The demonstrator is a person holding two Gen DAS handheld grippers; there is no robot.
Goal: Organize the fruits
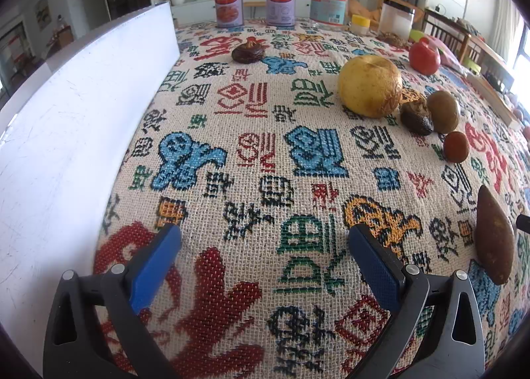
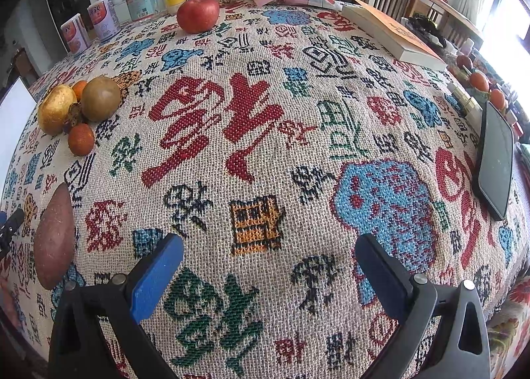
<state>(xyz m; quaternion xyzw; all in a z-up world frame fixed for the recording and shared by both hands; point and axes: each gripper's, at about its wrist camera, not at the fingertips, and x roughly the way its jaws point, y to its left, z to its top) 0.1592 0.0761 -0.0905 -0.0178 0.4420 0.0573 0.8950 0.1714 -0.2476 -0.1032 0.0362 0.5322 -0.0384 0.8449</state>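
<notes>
The fruits sit in a loose cluster on the patterned tablecloth (image 1: 251, 153), with stragglers apart from it. In the left wrist view the cluster lies at about two o'clock from the left gripper (image 1: 264, 246): a yellow pear (image 1: 369, 84), a kiwi (image 1: 443, 111) just beside it, a dark wrinkled fruit (image 1: 415, 117) wedged between the two, and a small orange-brown fruit (image 1: 455, 146) nearest the camera. A red apple (image 1: 424, 56) stands well apart at one o'clock, another dark fruit (image 1: 247, 51) lies alone at twelve o'clock, and a brown sweet potato (image 1: 493, 236) lies at three o'clock, near the gripper's right finger. A white board (image 1: 66, 134) rises along the nine o'clock side.

The left gripper's blue pads are spread wide over bare cloth and grasp nothing. The right gripper (image 2: 269, 248) is likewise parted and empty; from it the same cluster appears at ten o'clock, the sweet potato at nine o'clock and the apple at eleven o'clock. A book (image 2: 394, 37) and a phone (image 2: 497, 160) occupy its two and three o'clock side, clear of the fruit.

The step in hand looks like the approach before a pick: neither tool is committed to any item. The next move probably calls for choosing one stray, most likely the apple or the lone dark fruit, and reaching out over it with the jaws open wide enough to straddle it. The round fruits may roll on the coarse weave if nudged, so a centred closure seems wise.
</notes>
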